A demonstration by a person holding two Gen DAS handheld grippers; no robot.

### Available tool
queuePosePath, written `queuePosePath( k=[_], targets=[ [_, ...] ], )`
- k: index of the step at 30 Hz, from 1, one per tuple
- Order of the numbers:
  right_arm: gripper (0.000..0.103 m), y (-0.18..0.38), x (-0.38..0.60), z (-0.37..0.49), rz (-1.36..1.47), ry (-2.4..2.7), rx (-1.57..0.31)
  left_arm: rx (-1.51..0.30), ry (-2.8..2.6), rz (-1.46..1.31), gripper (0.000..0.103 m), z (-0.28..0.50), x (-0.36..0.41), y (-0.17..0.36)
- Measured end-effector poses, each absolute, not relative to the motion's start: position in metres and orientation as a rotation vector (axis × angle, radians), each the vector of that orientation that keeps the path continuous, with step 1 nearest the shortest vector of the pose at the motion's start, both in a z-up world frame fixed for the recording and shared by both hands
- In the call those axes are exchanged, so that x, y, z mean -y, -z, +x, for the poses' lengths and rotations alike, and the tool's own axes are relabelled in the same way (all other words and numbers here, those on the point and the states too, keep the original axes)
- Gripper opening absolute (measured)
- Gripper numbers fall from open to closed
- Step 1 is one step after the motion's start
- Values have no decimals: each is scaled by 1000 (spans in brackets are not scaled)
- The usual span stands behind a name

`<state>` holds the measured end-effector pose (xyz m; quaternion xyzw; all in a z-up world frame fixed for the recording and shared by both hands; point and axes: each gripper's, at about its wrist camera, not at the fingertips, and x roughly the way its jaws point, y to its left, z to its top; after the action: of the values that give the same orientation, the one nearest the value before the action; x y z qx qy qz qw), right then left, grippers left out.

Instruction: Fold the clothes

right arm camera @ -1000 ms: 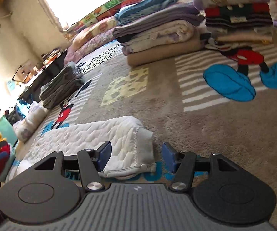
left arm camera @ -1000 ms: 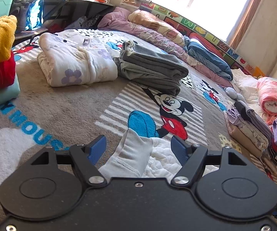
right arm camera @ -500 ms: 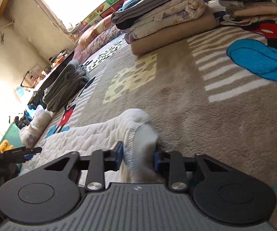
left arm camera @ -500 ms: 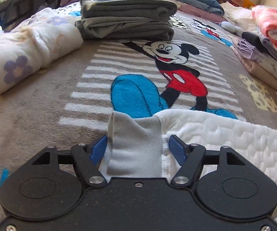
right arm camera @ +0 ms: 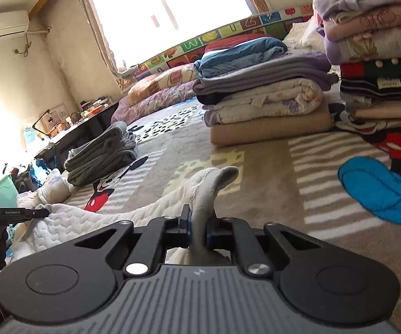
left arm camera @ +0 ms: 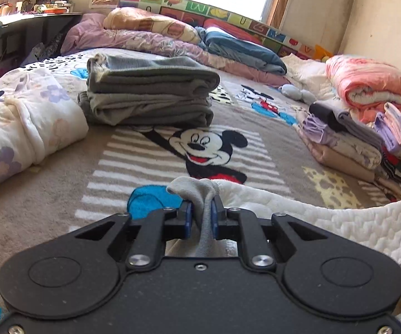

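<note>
Quilted white garment [left arm camera: 325, 222]: my left gripper [left arm camera: 200, 218] and right gripper [right arm camera: 197, 228] each pinch a grey cuff. Other tool's arm reads "GenRobot.AI" [right arm camera: 12, 212].

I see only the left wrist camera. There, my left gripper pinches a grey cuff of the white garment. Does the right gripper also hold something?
Observer: Yes. The right gripper is shut on another grey cuff of the same white quilted garment.
Operator: What lies directly ahead of it?
Observer: Bare rug, then a folded stack with a beige blanket at the bottom.
Operator: And on its right side?
Observer: A taller pile stands farther right, apart from the gripper, with a striped sweater in red, green and black in the middle.
</note>
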<state>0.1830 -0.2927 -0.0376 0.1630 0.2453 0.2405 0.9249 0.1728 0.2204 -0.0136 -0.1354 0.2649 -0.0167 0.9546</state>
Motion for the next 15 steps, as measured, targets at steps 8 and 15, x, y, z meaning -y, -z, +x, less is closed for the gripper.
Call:
queuePosePath(
  k=[8,15],
  targets=[
    [11,11,281,229,319,-469,-415,-474,3,-284,12,210,-230,13],
    [11,25,267,267,296,-439,-452,-532,-24,-291,12,233,-236,33]
  ],
)
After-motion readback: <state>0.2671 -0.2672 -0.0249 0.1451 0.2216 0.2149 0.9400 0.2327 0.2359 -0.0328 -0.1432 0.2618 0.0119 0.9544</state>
